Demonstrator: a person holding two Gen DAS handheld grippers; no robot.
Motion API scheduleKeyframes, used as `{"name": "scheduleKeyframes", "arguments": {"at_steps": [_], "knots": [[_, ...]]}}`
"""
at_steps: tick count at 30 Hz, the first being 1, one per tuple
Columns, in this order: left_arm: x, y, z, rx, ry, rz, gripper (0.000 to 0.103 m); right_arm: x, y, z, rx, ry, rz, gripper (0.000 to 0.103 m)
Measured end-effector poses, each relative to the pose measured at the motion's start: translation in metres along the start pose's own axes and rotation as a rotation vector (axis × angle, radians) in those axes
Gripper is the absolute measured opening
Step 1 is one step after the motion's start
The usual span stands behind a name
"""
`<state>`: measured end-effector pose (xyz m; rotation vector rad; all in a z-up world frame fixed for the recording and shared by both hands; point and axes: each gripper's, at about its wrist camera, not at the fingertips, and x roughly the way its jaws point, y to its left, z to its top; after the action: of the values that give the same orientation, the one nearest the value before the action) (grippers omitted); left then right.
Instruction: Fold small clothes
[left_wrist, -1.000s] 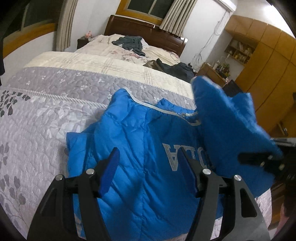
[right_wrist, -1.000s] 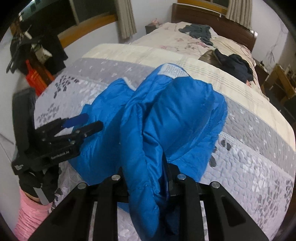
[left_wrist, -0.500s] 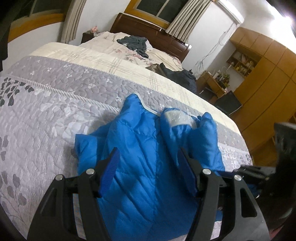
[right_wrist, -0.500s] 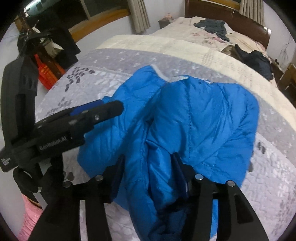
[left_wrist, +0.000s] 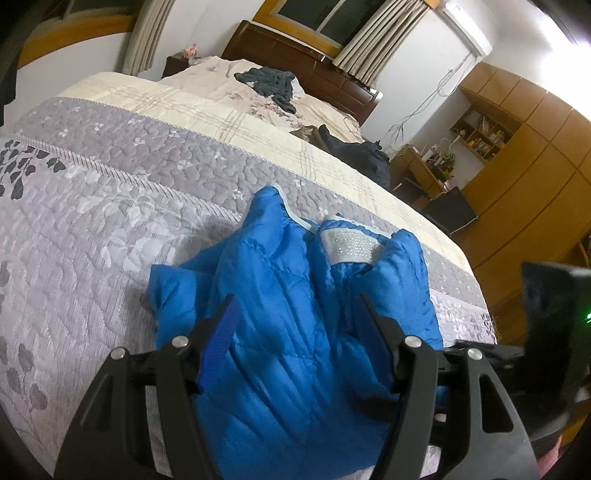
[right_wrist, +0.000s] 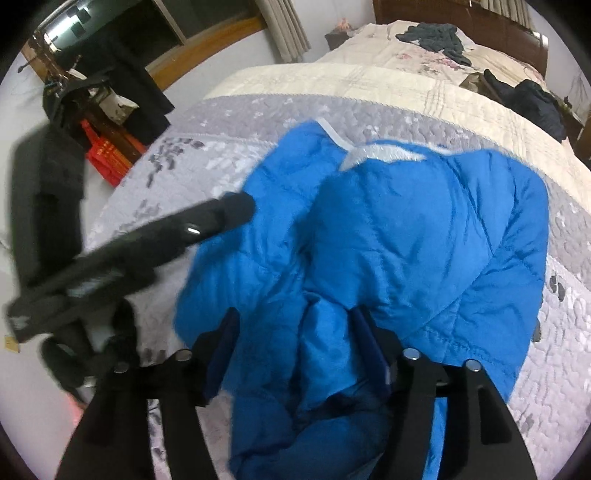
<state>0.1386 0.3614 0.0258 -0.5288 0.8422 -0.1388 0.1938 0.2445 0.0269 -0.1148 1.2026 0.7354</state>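
A blue quilted jacket (left_wrist: 288, 295) lies on the grey patterned bedspread (left_wrist: 92, 221), its right side folded over the body and a silver-white collar strip (left_wrist: 347, 247) on top. My left gripper (left_wrist: 299, 317) hovers open just over the jacket's near part, nothing between its fingers. In the right wrist view the jacket (right_wrist: 424, 240) fills the middle. My right gripper (right_wrist: 295, 328) stands open at its near hem, with a loose bunch of blue fabric between the spread fingers. The left gripper's finger (right_wrist: 229, 214) shows blurred over the jacket's left edge.
Dark clothes lie further up the bed: a grey heap (left_wrist: 269, 81) near the headboard and a black heap (left_wrist: 354, 151) at the right edge. Wooden wardrobes (left_wrist: 535, 147) stand right of the bed. A red bag (right_wrist: 107, 151) and hanging coats are left of it.
The right gripper carried the jacket's right side over onto the body, lowered it and spread its fingers. The left gripper stayed open and shifted over the jacket.
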Motion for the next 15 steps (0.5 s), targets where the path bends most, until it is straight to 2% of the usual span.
{"name": "scheduleKeyframes", "arguments": {"at_steps": [6,10,15], "knots": [[-0.005,0.000,0.000,-0.006,-0.004,-0.031,0.064,-0.053,-0.009,0.001,0.070,-0.044,0.091,0.069],[-0.007,-0.008,-0.003,0.001,0.008,-0.082,0.065,-0.087,-0.028,-0.010,0.090,-0.091,0.042,0.069],[0.008,-0.021,-0.011,0.003,0.077,-0.152,0.068,-0.097,-0.072,-0.030,0.173,-0.087,-0.027,0.069]]}}
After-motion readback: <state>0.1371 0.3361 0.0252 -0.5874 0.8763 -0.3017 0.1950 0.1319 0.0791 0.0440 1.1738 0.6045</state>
